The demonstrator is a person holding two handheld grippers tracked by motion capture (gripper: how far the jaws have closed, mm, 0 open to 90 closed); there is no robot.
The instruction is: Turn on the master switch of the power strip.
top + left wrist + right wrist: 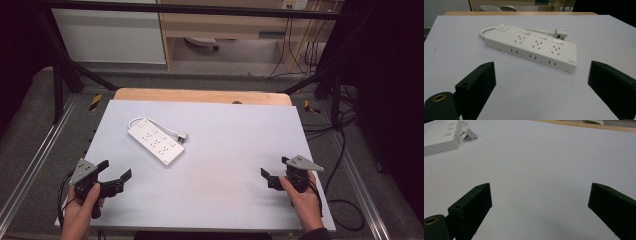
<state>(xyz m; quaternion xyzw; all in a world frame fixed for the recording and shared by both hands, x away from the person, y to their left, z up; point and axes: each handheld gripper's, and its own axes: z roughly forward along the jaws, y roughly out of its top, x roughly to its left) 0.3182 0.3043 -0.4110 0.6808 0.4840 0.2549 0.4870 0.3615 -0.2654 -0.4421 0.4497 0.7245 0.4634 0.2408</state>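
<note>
Both sets of jaws are spread wide with nothing between them. Left gripper [116, 176] sits at the near-left corner of the table [225, 165], right gripper [272, 176] at the near-right, each held in a hand low over the grey surface.

The thing to go for is the white power strip [155, 141]. It's lying flat and on a diagonal in the far-left part of the table, well apart from both grippers but a lot closer to the left one. In the left gripper view the power strip [531, 48] is dead ahead between the jaws, sockets and switches facing up. Its short cord [161, 127] loops around the far side and the plug [182, 136] rests just beside the strip, maybe touching it; hard to say.

What I'd worry about: the strip is a smooth, low slab on a slick-looking top, so a pinch across the long sides that's a bit off-centre would probably skid or spin it instead of grabbing it. Coming in too low could just shove it toward the far edge. The cord is stiff-looking too, so lifting one end might drag the plug along or snag a jaw.

Room-wise it's easy. Whole middle and right of the table are bare, and the strip is well inside every edge. Black frame posts [59, 87] stand off the table corners, out of the way.
</note>
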